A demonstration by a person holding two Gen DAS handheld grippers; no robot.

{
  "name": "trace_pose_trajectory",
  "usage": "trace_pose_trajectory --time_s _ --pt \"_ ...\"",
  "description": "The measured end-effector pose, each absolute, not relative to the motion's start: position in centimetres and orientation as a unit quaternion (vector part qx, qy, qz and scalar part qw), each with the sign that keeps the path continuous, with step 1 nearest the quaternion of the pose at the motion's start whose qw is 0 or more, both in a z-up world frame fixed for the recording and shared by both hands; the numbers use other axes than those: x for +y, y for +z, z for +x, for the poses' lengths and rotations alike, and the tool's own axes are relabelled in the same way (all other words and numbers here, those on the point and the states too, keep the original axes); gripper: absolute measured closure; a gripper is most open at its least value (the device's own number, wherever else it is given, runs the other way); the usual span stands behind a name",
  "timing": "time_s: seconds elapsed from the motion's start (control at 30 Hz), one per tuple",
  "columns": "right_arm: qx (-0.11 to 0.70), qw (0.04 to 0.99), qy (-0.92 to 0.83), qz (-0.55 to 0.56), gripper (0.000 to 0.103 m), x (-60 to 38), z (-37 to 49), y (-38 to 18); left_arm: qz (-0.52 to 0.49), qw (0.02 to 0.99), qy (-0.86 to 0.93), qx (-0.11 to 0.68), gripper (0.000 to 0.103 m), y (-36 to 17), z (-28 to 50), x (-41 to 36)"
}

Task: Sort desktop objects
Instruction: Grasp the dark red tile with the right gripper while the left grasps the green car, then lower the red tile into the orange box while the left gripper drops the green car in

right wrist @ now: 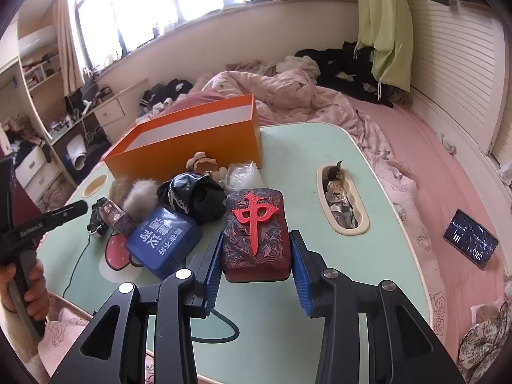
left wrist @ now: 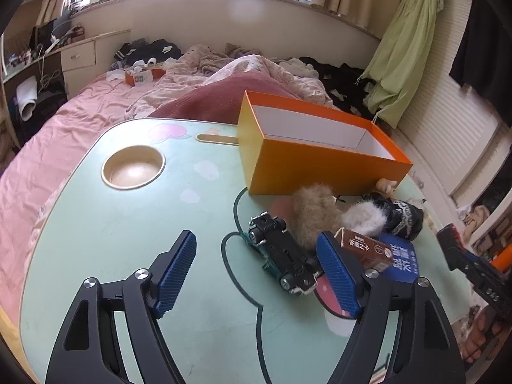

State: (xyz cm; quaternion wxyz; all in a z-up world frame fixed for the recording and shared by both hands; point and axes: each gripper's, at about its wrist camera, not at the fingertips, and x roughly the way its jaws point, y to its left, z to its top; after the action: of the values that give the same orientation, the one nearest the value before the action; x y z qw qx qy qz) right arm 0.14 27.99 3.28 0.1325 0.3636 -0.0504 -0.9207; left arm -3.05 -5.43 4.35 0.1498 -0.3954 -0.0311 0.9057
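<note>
Two tools — right tool (right wrist: 256, 265) level, clamping mahjong block (right wrist: 256, 230)

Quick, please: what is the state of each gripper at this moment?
Left gripper: open, holding nothing, above the table.
Right gripper: shut on the mahjong tile block.

Block (right wrist: 256, 233) between the right fingers: red raised character 中.
Blue tin (right wrist: 163, 240) left of them: white Chinese characters, upside down.
Left gripper (right wrist: 32, 225) side: "GenRobot.AI".
</note>
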Motion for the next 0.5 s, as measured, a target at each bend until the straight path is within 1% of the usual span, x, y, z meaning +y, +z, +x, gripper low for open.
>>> trace_pose_trajectory --time_s 0.03,0.07,0.17,0.23,0.27,0.3,0.4,0.5 --pt "-0.051 0.133 -0.921 0.363 0.064 28.0 0.2 3.3 -0.404 0.143 0.904 -0.019 0.037 4.1 -3.4 -4.9" --pt "-0.05 0.134 -0.921 0.362 0.064 28.0 0.2 3.4 -0.416 0.14 0.898 -0.012 0.041 3.7 -3.7 -4.4" --pt "-0.049 0.135 -0.921 0.361 0.064 27.9 0.3 3.4 -0.444 0.158 0.882 -0.016 0.048 2.5 -4.3 -4.0" --pt "-0.049 0.136 -0.921 0.363 0.064 27.8 0.4 3.3 -0.441 0.159 0.883 -0.013 0.068 2.5 -4.1 -3.9" --pt "-0.049 0.137 -0.92 0.363 0.064 27.8 0.3 3.3 -0.444 0.154 0.883 -0.004 0.075 2.4 -4.1 -3.8" --pt "-0.049 0.138 -0.92 0.364 0.064 27.7 0.3 3.3 -0.44 0.148 0.886 0.006 0.078 2.4 -3.9 -3.8" --pt "-0.049 0.14 -0.919 0.365 0.064 27.4 0.3 3.2 -0.433 0.163 0.886 0.021 0.078 2.4 -3.3 -3.6" --pt "-0.046 0.143 -0.92 0.363 0.064 27.1 0.4 3.5 -0.427 0.18 0.886 0.019 0.078 2.6 -2.5 -4.0"
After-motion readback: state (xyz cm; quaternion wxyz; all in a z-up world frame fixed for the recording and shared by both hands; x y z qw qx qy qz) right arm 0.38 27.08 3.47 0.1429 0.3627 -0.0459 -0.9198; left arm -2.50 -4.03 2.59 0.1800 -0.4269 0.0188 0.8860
